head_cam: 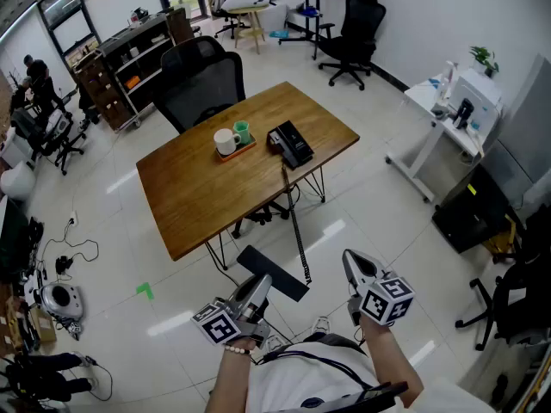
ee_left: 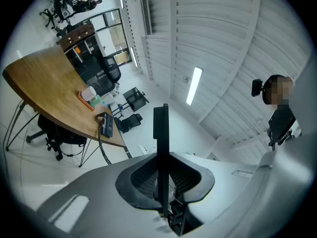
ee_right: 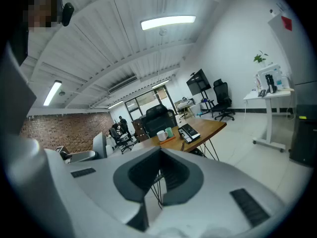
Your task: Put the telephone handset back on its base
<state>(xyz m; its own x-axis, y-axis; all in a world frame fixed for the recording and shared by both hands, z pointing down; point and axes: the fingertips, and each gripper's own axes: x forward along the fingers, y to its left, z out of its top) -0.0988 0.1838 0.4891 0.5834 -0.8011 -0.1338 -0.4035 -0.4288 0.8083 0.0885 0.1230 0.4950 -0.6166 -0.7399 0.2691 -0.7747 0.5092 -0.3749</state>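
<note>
The black telephone base [head_cam: 290, 144] lies on the wooden table [head_cam: 198, 196], near its right end. From it a coiled cord [head_cam: 295, 231] hangs down to the black handset [head_cam: 271, 274], which is well short of the table, close to the person. My left gripper [head_cam: 256, 292] is shut on the handset [ee_left: 161, 148], which stands edge-on between the pads. The base [ee_left: 107, 124] shows far off in the left gripper view. To the right, my right gripper [head_cam: 353, 269] is slightly open with nothing in it [ee_right: 157, 176]; its view shows the base [ee_right: 189, 131] far ahead.
A tray with a white mug [head_cam: 226, 141] and a green cup [head_cam: 243, 132] sits left of the base. A black office chair [head_cam: 202, 80] stands behind the table. Shelves [head_cam: 129, 67], another chair [head_cam: 353, 33] and a white desk [head_cam: 448, 119] line the room.
</note>
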